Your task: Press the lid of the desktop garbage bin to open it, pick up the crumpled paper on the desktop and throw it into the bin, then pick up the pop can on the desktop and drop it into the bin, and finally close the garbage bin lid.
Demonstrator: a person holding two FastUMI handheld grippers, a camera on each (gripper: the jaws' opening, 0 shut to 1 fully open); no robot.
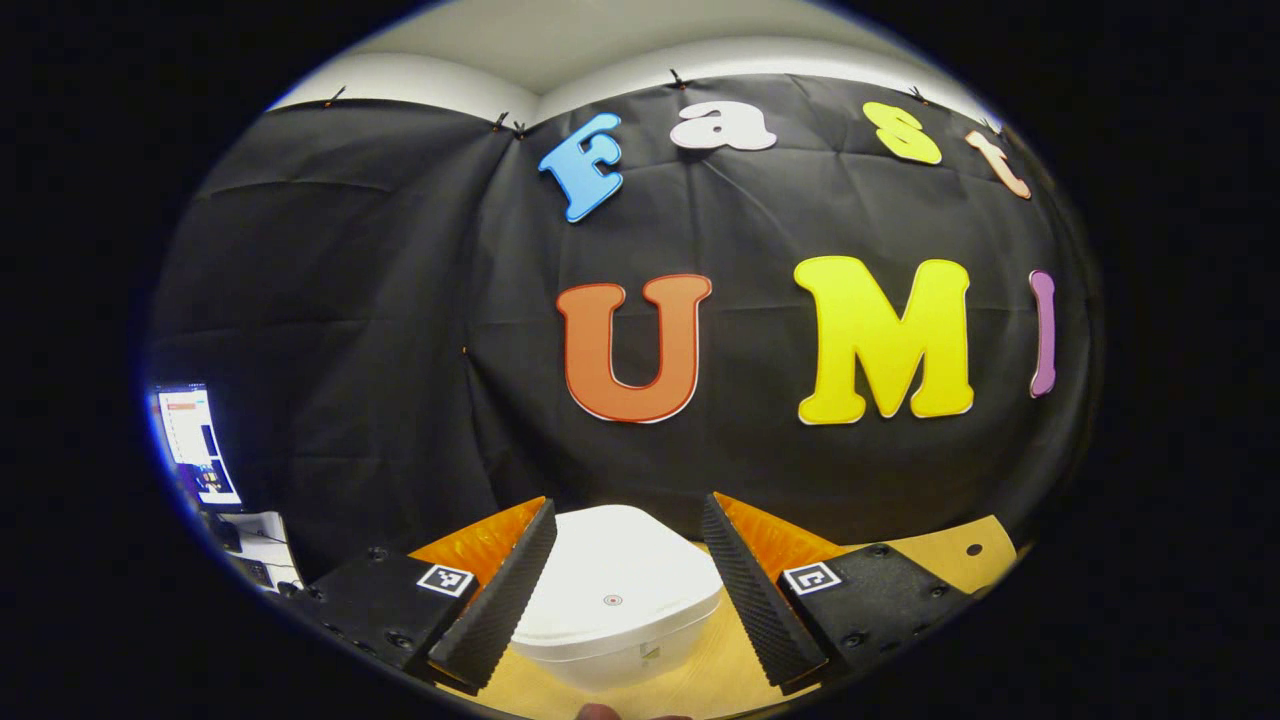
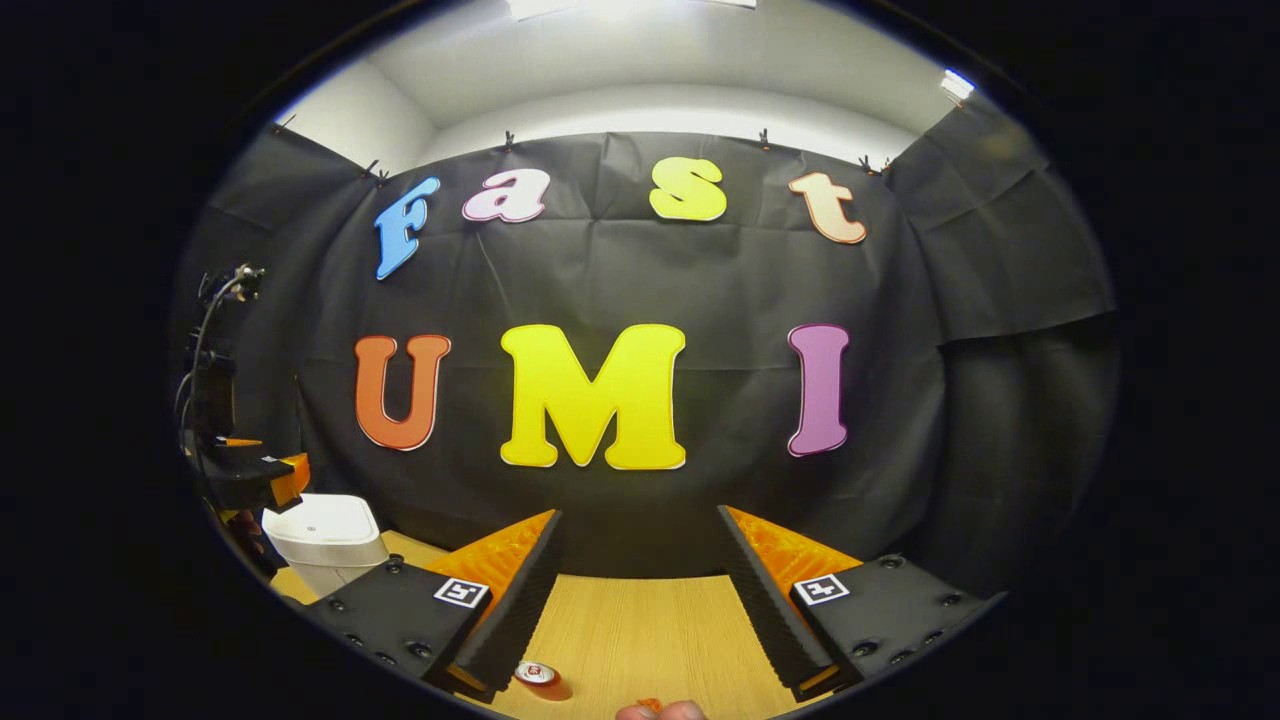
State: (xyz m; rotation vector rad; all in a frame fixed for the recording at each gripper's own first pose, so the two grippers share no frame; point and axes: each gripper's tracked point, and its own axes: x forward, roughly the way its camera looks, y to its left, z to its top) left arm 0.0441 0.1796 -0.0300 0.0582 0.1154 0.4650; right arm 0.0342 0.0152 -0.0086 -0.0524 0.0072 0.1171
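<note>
A white desktop bin with its lid down stands on the wooden table, close in front of my left gripper. That gripper is open, its fingers spread to either side of the bin's lid without touching it. In the right gripper view the same bin sits at the far left, with the left gripper hovering just above and left of it. My right gripper is open over bare table. The top of a pop can peeks out by its left finger at the bottom edge. I cannot see crumpled paper.
The wooden table runs back to the black cloth wall. A lit screen and some equipment stand off the table at the far left of the left gripper view. A fingertip of the holding hand shows at the bottom edge.
</note>
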